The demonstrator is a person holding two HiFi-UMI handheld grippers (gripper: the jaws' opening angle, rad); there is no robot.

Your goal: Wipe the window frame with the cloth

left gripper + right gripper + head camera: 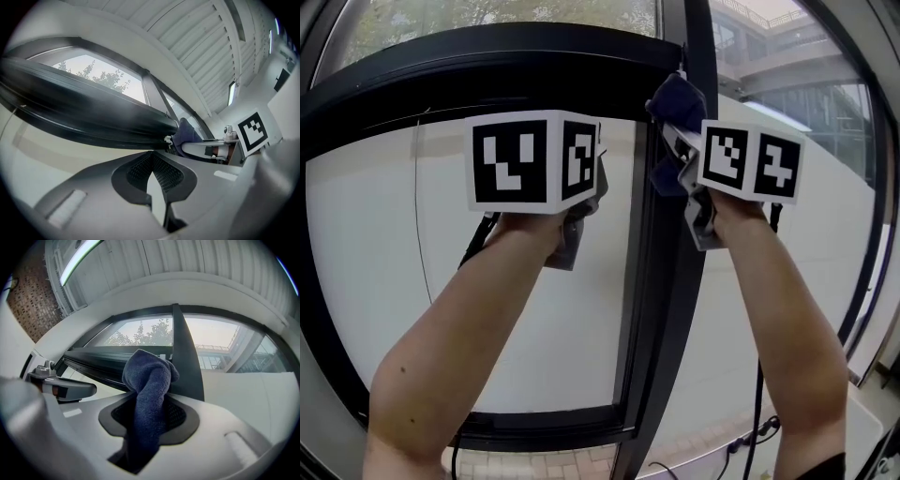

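Note:
The window frame is black, with a curved top rail (487,66) and a vertical post (698,56) right of centre. A dark blue cloth (675,97) is bunched against that post near the top, where it meets the rail. My right gripper (150,397) is shut on the cloth (147,380), which bulges out above the jaws against the post (185,357). My left gripper (151,157) hangs to the left, just under the top rail (84,112), shut with nothing between its pads. In the head view its marker cube (534,159) hides its jaws.
The frame's bottom rail (534,422) runs across low down. A thin cable (420,216) hangs behind the left pane, and more cables (750,436) lie at the lower right. A slatted ceiling with a strip light (77,261) is overhead.

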